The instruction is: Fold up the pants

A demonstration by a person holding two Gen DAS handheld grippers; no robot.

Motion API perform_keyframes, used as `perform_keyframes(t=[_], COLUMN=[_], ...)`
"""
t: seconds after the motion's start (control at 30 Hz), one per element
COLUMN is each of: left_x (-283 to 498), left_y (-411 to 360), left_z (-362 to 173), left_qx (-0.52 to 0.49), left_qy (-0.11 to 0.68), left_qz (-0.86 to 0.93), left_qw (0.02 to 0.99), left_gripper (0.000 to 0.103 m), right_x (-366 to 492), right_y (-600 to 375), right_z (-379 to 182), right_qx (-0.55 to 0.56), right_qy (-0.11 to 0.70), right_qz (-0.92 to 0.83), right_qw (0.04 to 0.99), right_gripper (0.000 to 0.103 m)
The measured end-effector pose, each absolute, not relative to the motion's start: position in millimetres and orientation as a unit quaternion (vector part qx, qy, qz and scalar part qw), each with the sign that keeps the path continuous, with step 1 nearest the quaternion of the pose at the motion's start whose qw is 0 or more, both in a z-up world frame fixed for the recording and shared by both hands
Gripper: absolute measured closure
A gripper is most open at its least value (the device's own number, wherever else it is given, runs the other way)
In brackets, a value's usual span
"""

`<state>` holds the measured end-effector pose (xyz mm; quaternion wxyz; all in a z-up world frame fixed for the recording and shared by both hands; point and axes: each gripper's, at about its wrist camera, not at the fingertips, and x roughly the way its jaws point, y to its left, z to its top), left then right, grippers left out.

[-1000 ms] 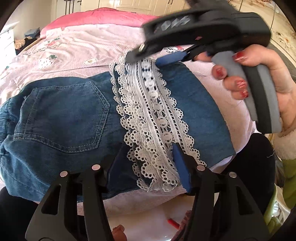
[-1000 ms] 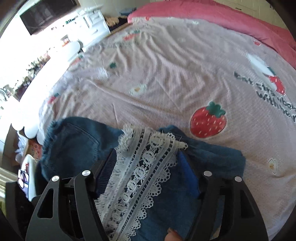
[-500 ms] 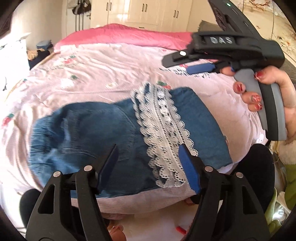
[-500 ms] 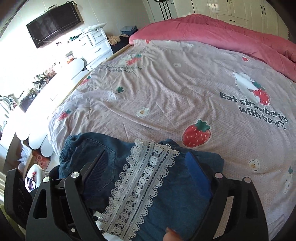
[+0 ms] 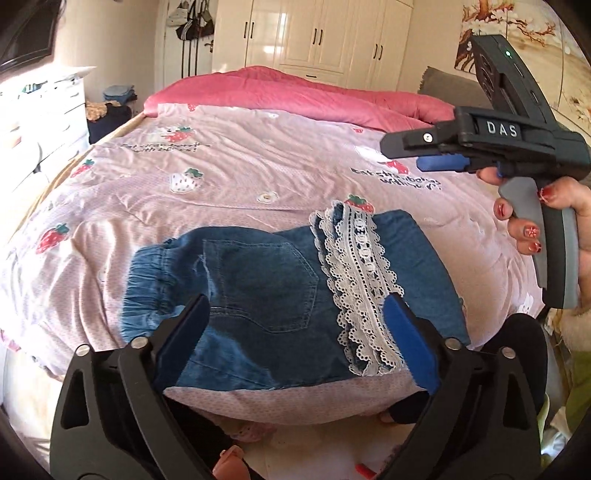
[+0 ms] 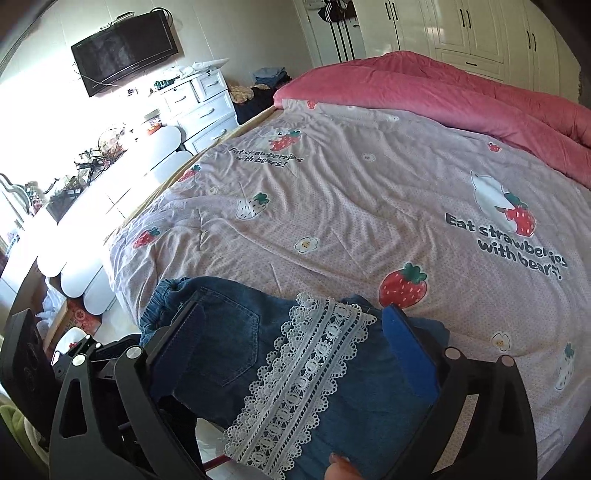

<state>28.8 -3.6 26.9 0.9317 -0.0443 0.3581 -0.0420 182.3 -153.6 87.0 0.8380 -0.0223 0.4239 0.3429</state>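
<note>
Folded blue denim pants [image 5: 266,291] with a white lace band [image 5: 362,284] lie flat at the near edge of the bed; they also show in the right wrist view [image 6: 229,350]. My left gripper [image 5: 295,332] is open and empty, held above the pants. My right gripper [image 6: 295,350] is open and empty, also above the pants; in the left wrist view it [image 5: 428,151] hovers at the upper right in a hand with red nails, well clear of the cloth.
The bed has a pink strawberry-print cover [image 5: 240,177] and a rolled pink quilt [image 5: 295,92] at the far end. A white dresser [image 6: 199,107] and a wall TV [image 6: 125,51] stand to the left. Wardrobes [image 5: 325,33] line the back wall.
Both grippers have pulled up and back from the pants, which stay folded on the bed. The right gripper has risen away from the lace band.
</note>
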Motion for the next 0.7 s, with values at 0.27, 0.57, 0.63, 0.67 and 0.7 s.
perform_keyframes(t=[0.27, 0.57, 0.63, 0.67, 0.7], left_x=[24, 17, 15, 15, 14], left_y=[19, 59, 67, 70, 73], left_z=[21, 0, -6, -8, -11], left_qx=[-0.059, -0.093, -0.109, -0.117, -0.127], left_qy=[0.363, 0.391, 0.396, 0.400, 0.404], left_qz=[-0.011, 0.030, 0.032, 0.032, 0.033], left_qw=[0.930, 0.915, 0.911, 0.908, 0.905], left_gripper=[0.010, 0.010, 0.010, 0.010, 0.010], right_x=[180, 177, 178, 179, 180], right_y=[-151, -121, -108, -99, -93], right_z=[86, 64, 58, 54, 52], right_qx=[-0.038, -0.082, -0.096, -0.106, -0.111], right_qy=[0.425, 0.438, 0.442, 0.444, 0.446], right_qz=[0.336, 0.354, 0.362, 0.369, 0.374], right_qw=[0.840, 0.822, 0.815, 0.810, 0.806], right_gripper=[0.005, 0.005, 0.005, 0.005, 0.005])
